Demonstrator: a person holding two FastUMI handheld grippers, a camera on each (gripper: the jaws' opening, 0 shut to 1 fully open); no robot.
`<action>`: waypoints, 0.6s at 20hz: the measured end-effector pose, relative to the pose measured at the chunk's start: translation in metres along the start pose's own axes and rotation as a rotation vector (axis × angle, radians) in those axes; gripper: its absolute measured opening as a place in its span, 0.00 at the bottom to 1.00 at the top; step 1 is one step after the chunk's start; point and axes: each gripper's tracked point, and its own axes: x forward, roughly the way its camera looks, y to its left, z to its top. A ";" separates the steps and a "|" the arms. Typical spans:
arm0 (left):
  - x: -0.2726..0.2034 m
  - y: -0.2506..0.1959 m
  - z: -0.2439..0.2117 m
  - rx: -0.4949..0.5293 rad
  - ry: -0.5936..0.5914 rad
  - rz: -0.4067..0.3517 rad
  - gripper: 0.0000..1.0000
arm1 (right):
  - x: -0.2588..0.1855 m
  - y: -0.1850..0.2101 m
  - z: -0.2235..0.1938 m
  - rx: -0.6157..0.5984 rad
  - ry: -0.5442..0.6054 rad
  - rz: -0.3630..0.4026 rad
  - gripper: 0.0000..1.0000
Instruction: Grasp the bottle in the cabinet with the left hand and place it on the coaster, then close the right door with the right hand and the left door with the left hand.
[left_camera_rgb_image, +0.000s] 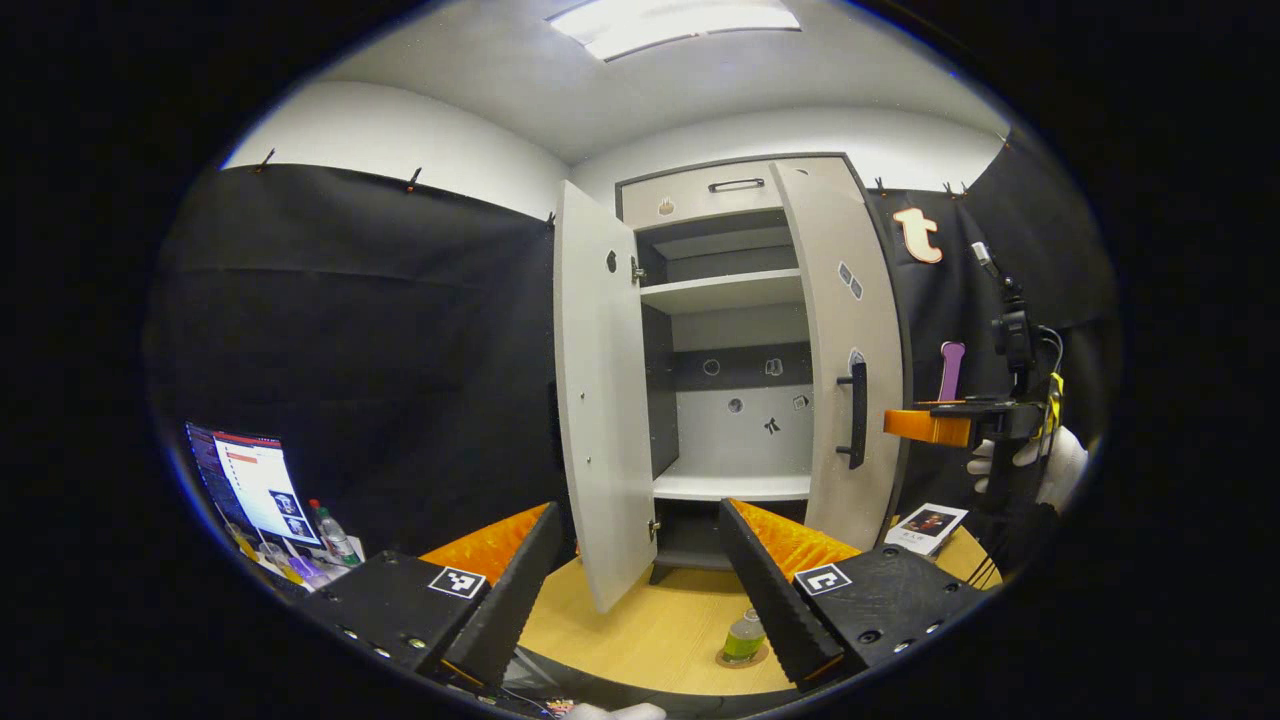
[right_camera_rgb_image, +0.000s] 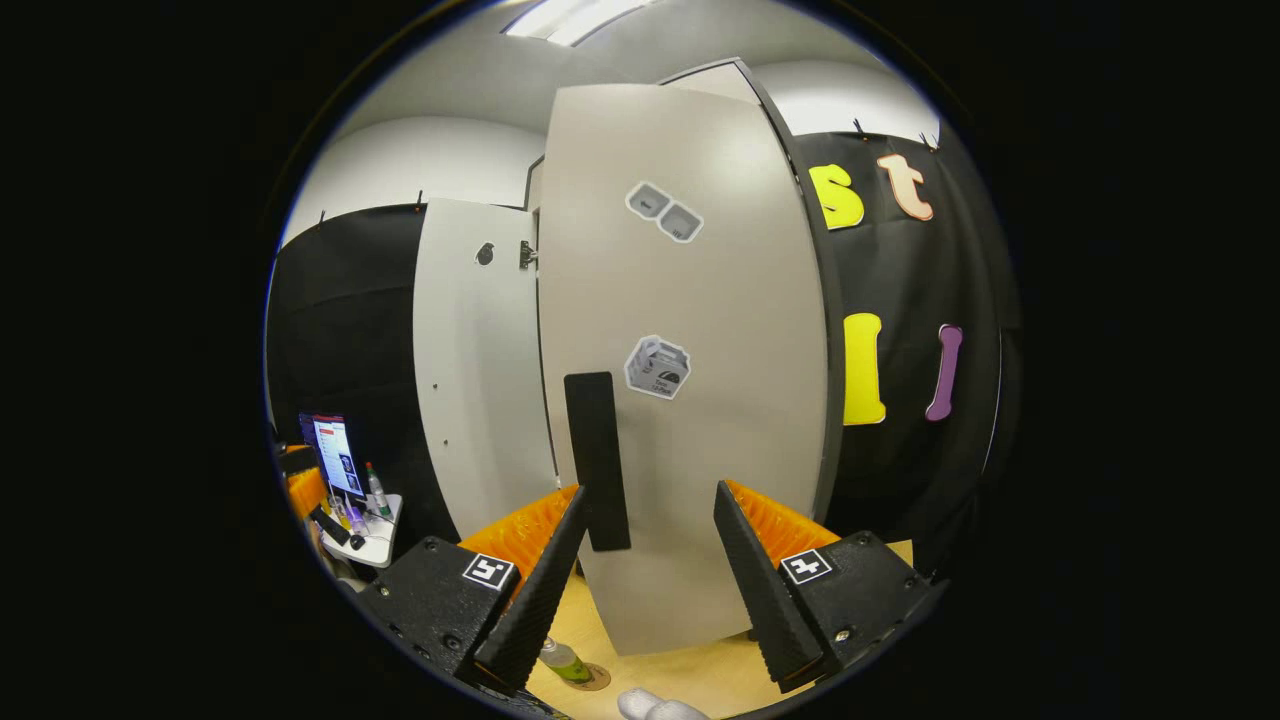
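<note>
Pale wood of the desk (left_camera_rgb_image: 640, 630) fills the lower middle of the left gripper view, and at about 5 o'clock on it the bottle (left_camera_rgb_image: 744, 636) stands upright on the round coaster (left_camera_rgb_image: 728, 660), so the first step looks done. The left tool (left_camera_rgb_image: 633, 590) hangs above the desk with its fingers spread wide and nothing between them. At 12 o'clock stands the cabinet (left_camera_rgb_image: 735, 330), its shelves bare. The left door (left_camera_rgb_image: 598, 400) is swung far out toward the camera; the right door (left_camera_rgb_image: 845, 350) is swung partway in, its dark handle (left_camera_rgb_image: 853, 415) on the outer face. At 3 o'clock the right tool (left_camera_rgb_image: 925, 425) shows edge-on, held by a gloved hand (left_camera_rgb_image: 1050, 465) just beside that door; a card (left_camera_rgb_image: 927, 525) lies on the desk beneath it.

In the right gripper view the right door (right_camera_rgb_image: 700, 350) looms close at 12 o'clock, the handle (right_camera_rgb_image: 598, 460) just left of centre, near the left finger. The right tool (right_camera_rgb_image: 648, 590) is spread wide, gripping nothing. The left door (right_camera_rgb_image: 480, 360) stands behind at 10 o'clock, and the bottle (right_camera_rgb_image: 563, 660) on its coaster (right_camera_rgb_image: 592, 678) peeks out at 6 o'clock.

The step in hand seems to be closing the right door. Next, I judge, the right tool must push flat on the panel until it seats; the left tool then swings the left door, arcing clear of the bottle.
</note>
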 end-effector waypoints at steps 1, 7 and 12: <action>0.005 0.004 -0.001 0.000 0.000 -0.010 0.96 | -0.006 -0.001 0.001 0.000 -0.002 -0.009 0.80; 0.057 0.032 -0.008 -0.008 -0.009 -0.116 0.96 | -0.048 0.000 0.004 -0.060 -0.024 -0.117 0.79; 0.120 0.083 -0.008 0.010 -0.017 -0.190 0.96 | -0.076 0.026 0.004 -0.062 -0.046 -0.256 0.79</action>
